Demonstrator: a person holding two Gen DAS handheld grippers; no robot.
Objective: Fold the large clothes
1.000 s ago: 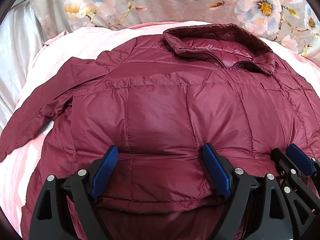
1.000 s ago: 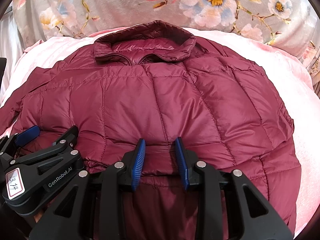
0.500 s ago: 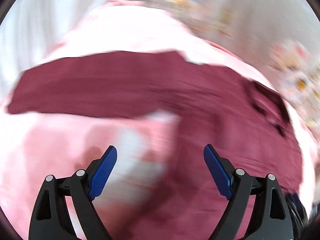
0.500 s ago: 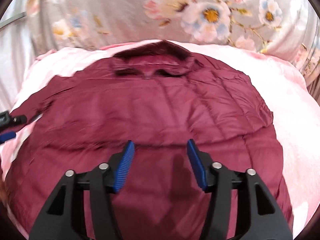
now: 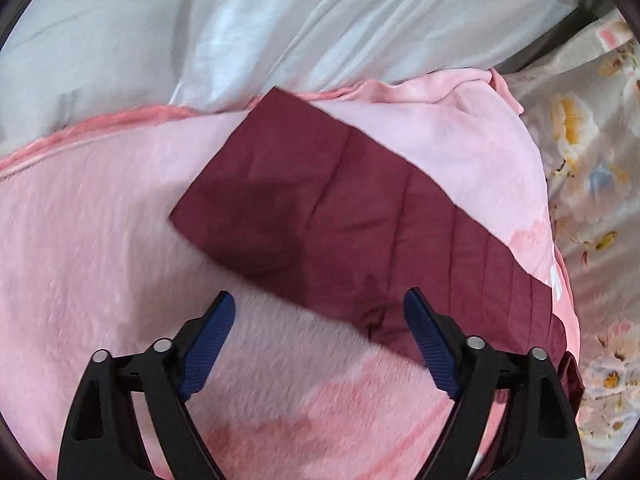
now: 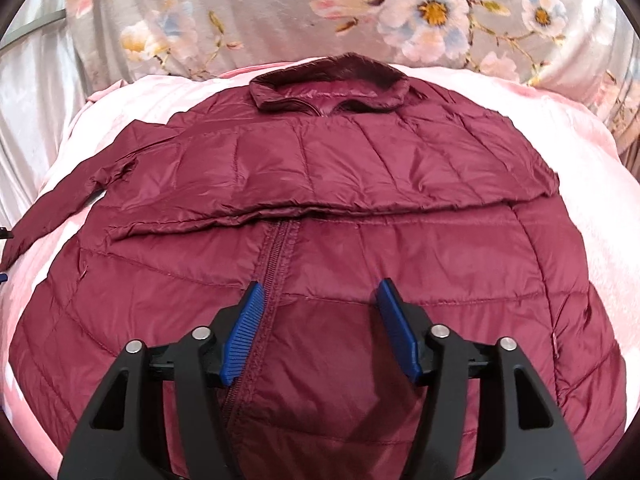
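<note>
A maroon puffer jacket (image 6: 400, 248) lies front up on a pink blanket (image 6: 560, 120), zipper (image 6: 276, 264) shut, collar (image 6: 332, 84) at the far end. One sleeve (image 6: 320, 176) is folded across the chest. The other sleeve (image 5: 320, 208) stretches out flat, its cuff (image 5: 224, 200) toward the blanket's edge. My left gripper (image 5: 319, 293) hovers just short of that sleeve, jaws closing with nothing pressed between them. My right gripper (image 6: 321, 282) hangs over the jacket's lower front beside the zipper, jaws opening and empty.
A floral sheet (image 6: 280, 8) rises behind the collar and shows again as a floral sheet (image 5: 592, 160) at the right. Pale satin bedding (image 5: 280, 20) lies beyond the blanket's hem. A dark frame bar (image 5: 560, 36) crosses the top right corner.
My left gripper swung left from the jacket's body to the outstretched sleeve. My right gripper widened, let go of the folded sleeve's edge and drew back a little toward the hem.
</note>
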